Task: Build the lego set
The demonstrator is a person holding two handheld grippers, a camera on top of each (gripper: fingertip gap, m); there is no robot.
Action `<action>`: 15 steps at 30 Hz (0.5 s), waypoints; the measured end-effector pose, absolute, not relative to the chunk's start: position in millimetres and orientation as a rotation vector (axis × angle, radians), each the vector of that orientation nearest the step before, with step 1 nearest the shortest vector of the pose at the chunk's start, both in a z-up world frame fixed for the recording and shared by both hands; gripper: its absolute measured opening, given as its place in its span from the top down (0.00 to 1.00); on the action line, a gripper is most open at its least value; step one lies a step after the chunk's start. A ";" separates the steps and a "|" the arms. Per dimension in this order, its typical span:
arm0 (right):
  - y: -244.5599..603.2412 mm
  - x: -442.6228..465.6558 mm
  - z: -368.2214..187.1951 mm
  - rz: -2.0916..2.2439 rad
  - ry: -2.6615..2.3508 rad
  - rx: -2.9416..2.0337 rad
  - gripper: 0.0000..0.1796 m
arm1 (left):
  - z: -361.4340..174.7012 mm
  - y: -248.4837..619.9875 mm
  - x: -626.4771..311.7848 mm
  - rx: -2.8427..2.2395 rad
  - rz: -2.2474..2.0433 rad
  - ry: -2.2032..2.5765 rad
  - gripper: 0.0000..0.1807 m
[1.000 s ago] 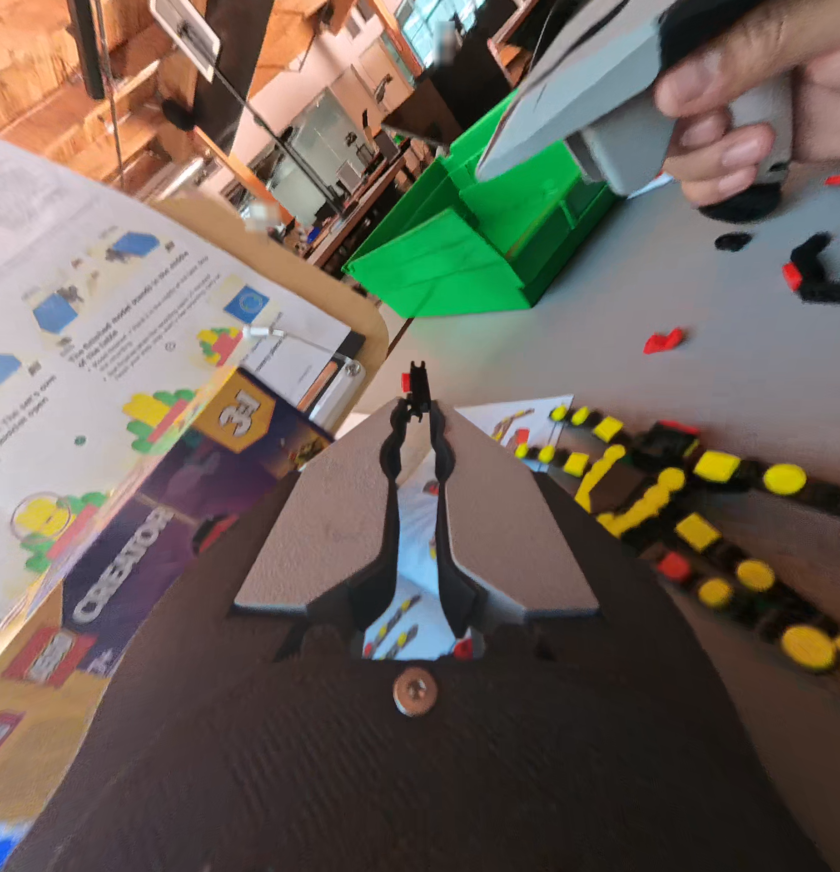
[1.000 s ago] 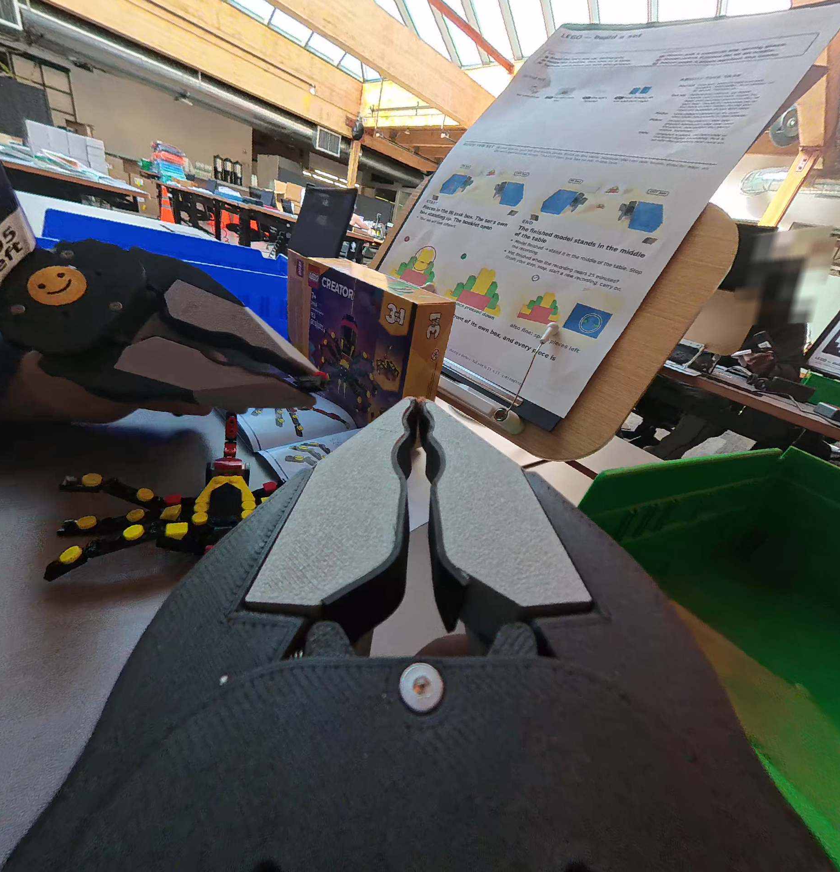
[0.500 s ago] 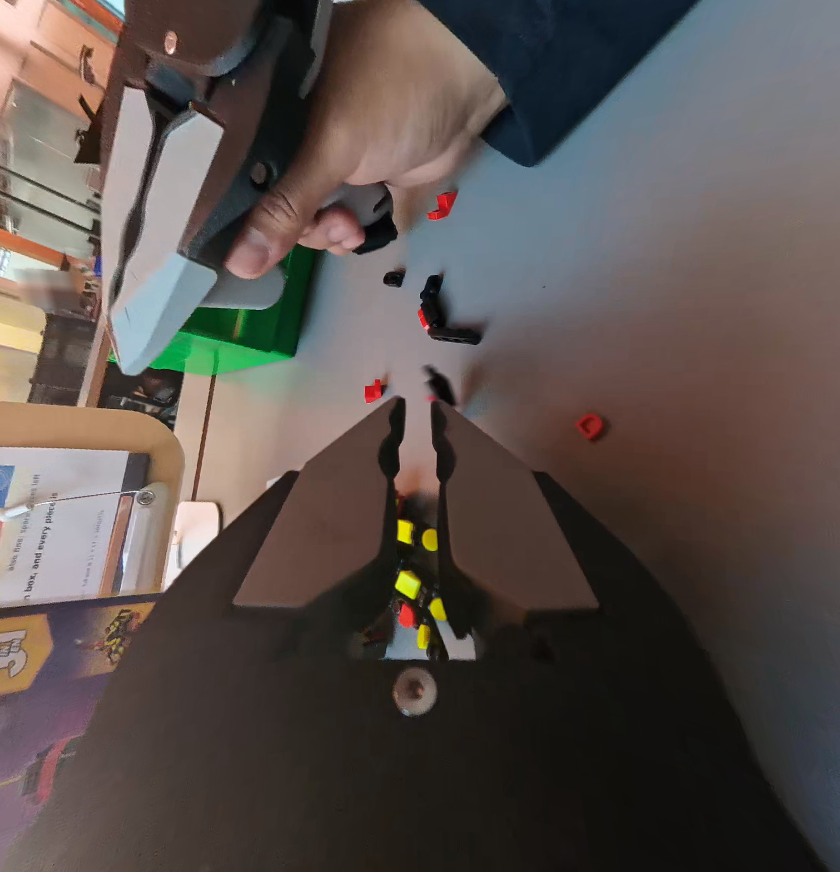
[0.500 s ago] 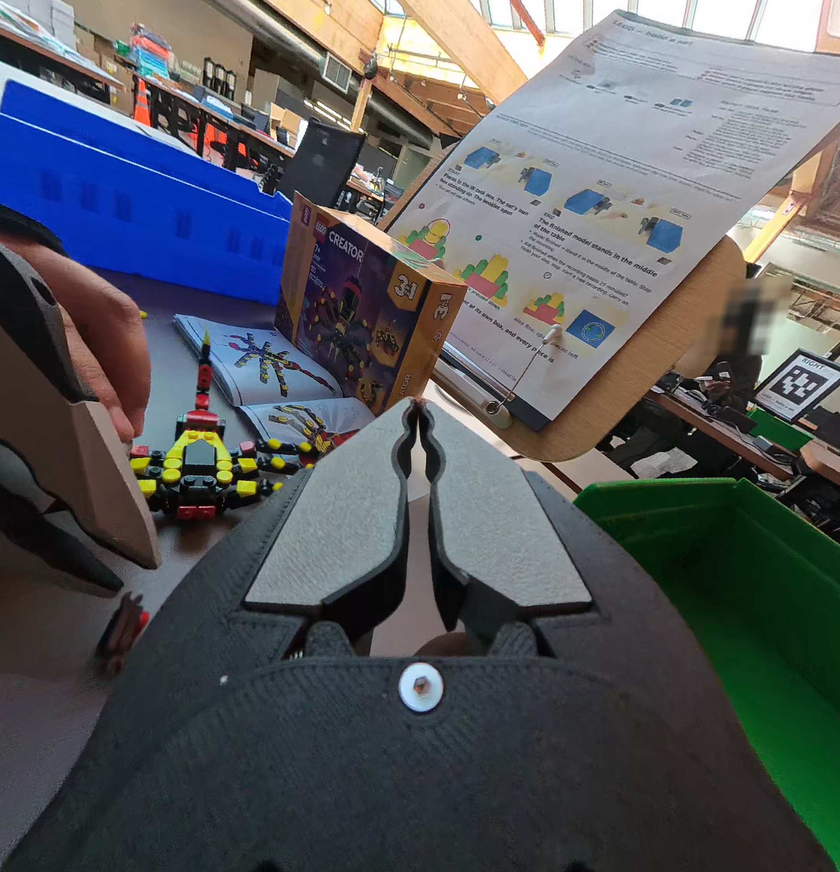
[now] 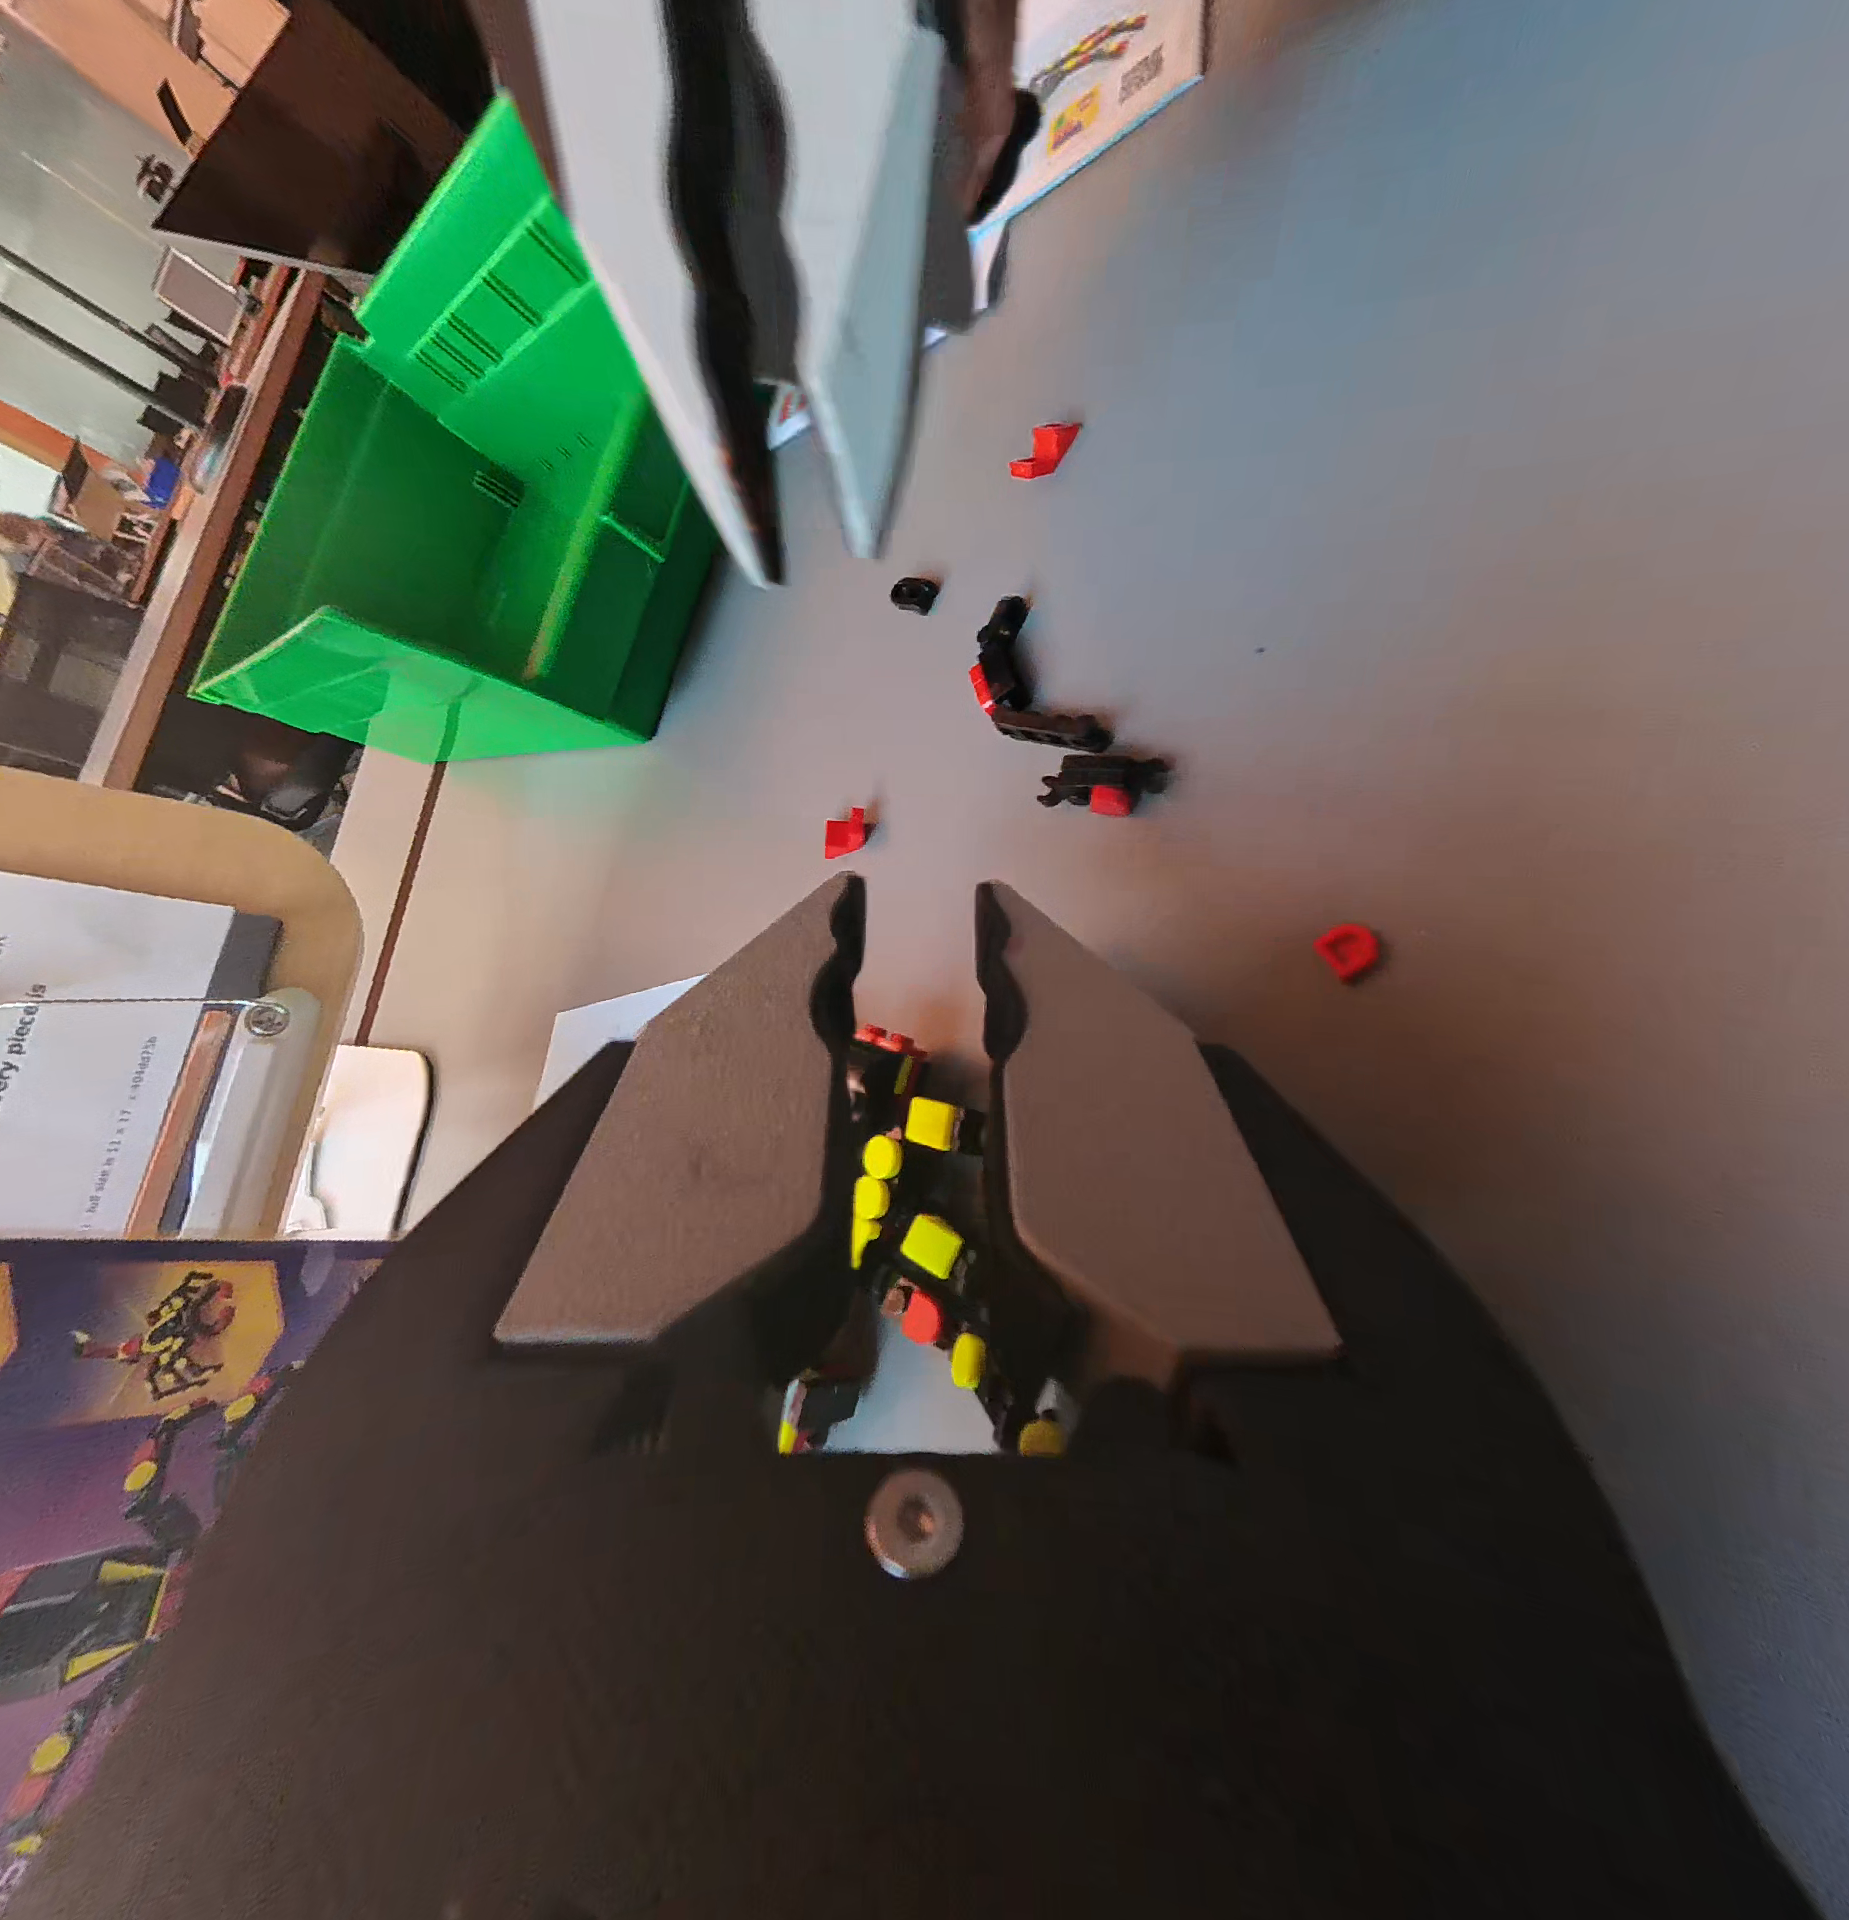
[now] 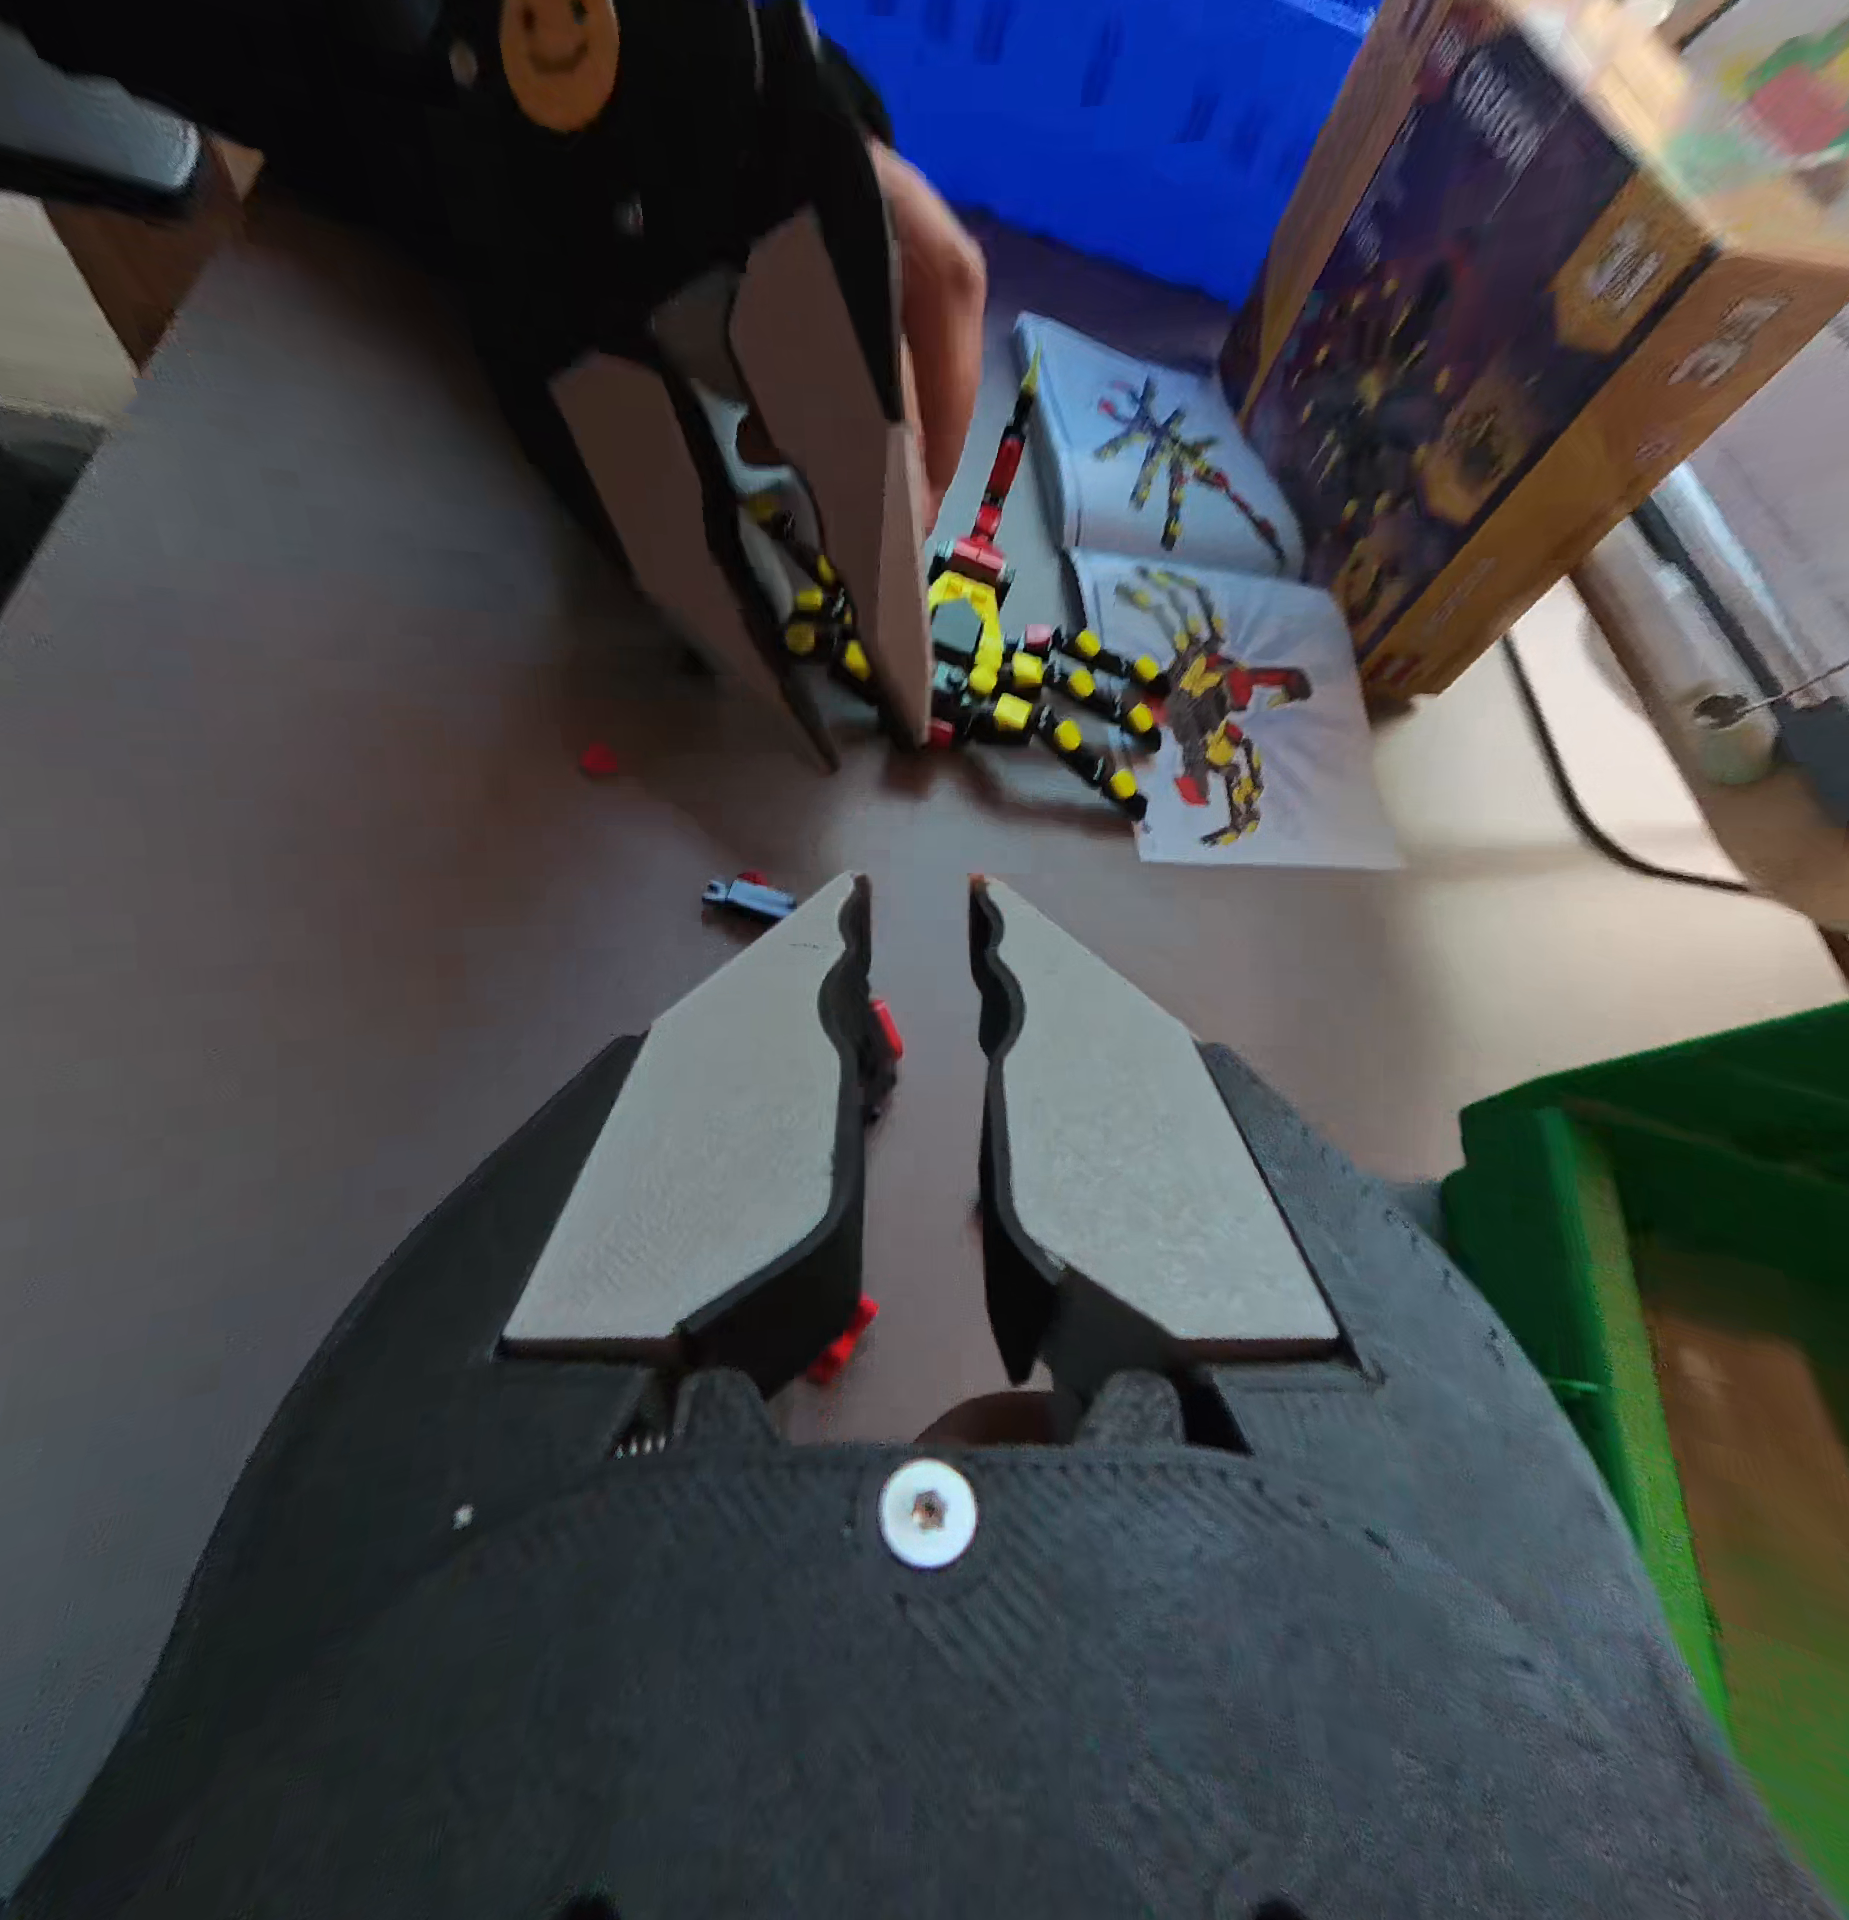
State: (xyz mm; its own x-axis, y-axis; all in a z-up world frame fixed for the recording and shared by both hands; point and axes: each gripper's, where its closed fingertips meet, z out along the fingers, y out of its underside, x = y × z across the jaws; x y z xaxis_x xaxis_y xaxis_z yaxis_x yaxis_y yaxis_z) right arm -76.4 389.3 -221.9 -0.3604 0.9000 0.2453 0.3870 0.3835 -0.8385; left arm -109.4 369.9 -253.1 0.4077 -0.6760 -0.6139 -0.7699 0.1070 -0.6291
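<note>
The black, yellow and red lego spider model lies on the grey table by the open booklet. My left gripper is open and points down over it, with part of the model showing between its fingers. In the right wrist view the left gripper stands with its tips at the model's left legs. My right gripper is open and empty, low over the table. It also shows in the left wrist view. A black-and-red leg piece lies loose between the two grippers.
More loose pieces lie around: a bent black-red piece, a small black piece and red bits. A green bin is beside them. The set box, booklet and blue bin stand behind the model.
My left gripper let go of the small black-and-red piece, opened, and swung down over the model. My right gripper opened and tilted down toward the table.
</note>
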 end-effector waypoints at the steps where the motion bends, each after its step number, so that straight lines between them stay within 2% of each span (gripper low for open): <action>1: 388.2 -74.2 -231.0 0.882 -1.962 -1.132 0.92 | -251.8 371.1 -110.4 -1.601 0.124 1.297 0.91; 6: 390.5 -66.9 -263.0 0.779 -2.091 -1.222 0.91 | -248.4 373.2 -112.5 -1.600 0.139 1.273 0.92; 9: 394.3 -64.0 -280.3 0.695 -2.151 -1.260 0.96 | -247.4 373.1 -111.9 -1.596 0.136 1.268 0.92; 15: 398.3 -73.2 -263.3 0.661 -2.090 -1.160 0.97 | -246.5 373.8 -112.1 -1.593 0.150 1.261 0.92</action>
State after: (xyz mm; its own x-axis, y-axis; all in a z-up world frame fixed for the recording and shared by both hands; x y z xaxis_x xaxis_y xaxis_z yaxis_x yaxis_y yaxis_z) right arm -73.2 398.3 -263.3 -0.3978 0.8687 0.2951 0.5414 0.4819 -0.6889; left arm -112.1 373.8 -246.5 0.4365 -0.6358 -0.6366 -0.7675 0.1061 -0.6322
